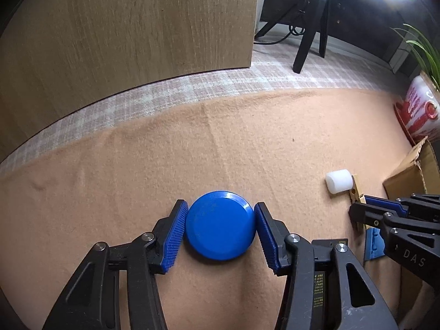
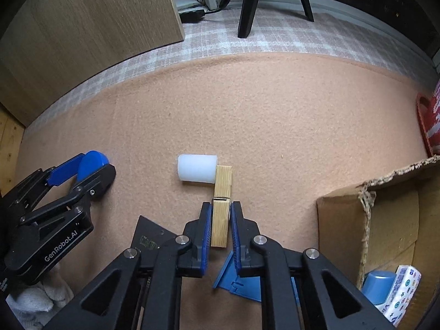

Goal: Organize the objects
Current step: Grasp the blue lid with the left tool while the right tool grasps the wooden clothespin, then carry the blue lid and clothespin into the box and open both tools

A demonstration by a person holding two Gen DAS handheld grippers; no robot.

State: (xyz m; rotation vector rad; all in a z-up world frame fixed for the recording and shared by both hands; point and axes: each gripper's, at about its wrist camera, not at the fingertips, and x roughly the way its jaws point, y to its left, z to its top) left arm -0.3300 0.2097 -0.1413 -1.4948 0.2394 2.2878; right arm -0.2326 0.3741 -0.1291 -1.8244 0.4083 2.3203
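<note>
Landmark: the wooden clothespin (image 2: 221, 211), lying flat on the peach felt mat (image 2: 275, 115).

The right gripper (image 2: 220, 224) straddles the pin's near half, jaws almost closed; whether the pads (image 2: 206, 236) press the wood cannot be told.

A white plastic cylinder (image 2: 196, 168) lies on its side, touching the pin's far end on the left.

Right of the pin stands an open cardboard box (image 2: 343, 220) with a torn rim; a blue cup (image 2: 378, 286) and a patterned packet (image 2: 401, 291) inside are only partly visible.

Just nearer than the pin, a flat blue plastic piece (image 2: 236, 283) is largely hidden by the gripper.

Well left of the pin, the left gripper (image 1: 219, 227) has its jaws closed against both sides of a blue round lid (image 1: 219, 225).

A red-and-white container (image 1: 418, 110) far right is cut off.
</note>
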